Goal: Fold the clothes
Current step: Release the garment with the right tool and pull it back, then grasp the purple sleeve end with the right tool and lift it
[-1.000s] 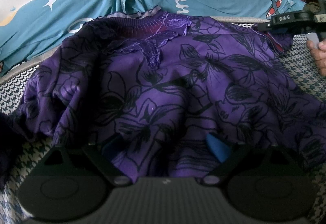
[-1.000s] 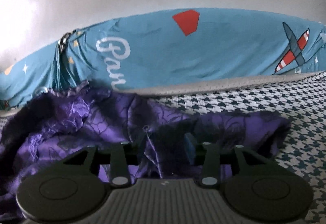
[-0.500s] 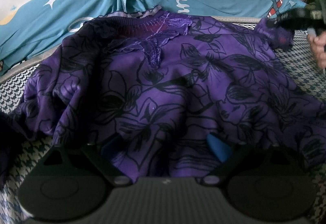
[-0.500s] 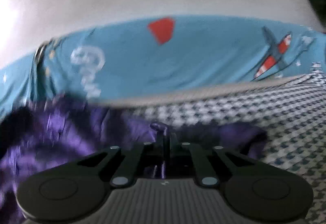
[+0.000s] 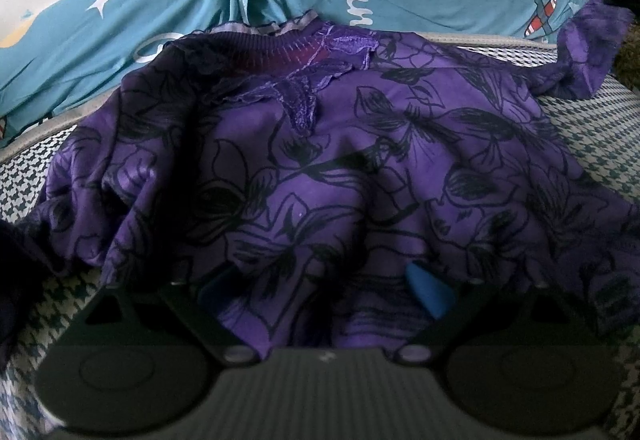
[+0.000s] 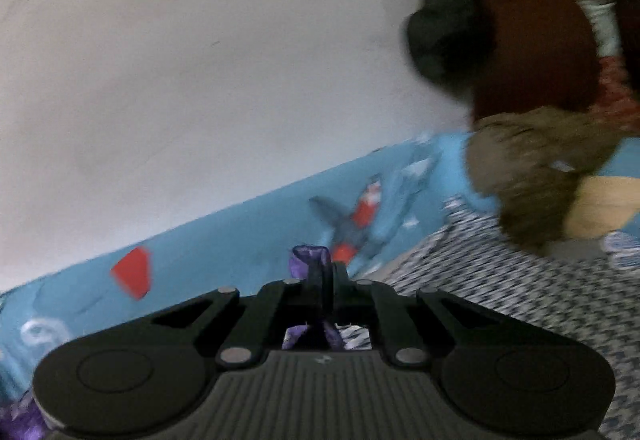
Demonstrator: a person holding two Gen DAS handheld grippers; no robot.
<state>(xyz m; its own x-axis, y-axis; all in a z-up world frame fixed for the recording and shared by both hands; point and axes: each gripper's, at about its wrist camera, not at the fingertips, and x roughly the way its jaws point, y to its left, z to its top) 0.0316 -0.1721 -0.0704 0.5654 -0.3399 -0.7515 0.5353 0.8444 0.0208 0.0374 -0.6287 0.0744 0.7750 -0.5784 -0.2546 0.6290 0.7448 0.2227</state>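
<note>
the right tool (image 6: 326, 280) pinches the sleeve (image 5: 588, 47) of the purple top (image 5: 320, 175) on the bed (image 5: 592, 143), far right, the left tool (image 5: 320, 288) gaping over its near hem; a thin pinch could slip.

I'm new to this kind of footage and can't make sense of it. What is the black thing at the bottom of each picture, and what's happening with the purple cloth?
Each picture comes from a camera on a hand-held gripper, looking along its fingers; a person holds one per hand. The left gripper has its jaws apart around the hem of a purple floral top, spread on a checked bed cover. The right gripper has its jaws pinched shut on the top's sleeve, lifted off the bed. Behind lies a blue patterned pillow.
</note>
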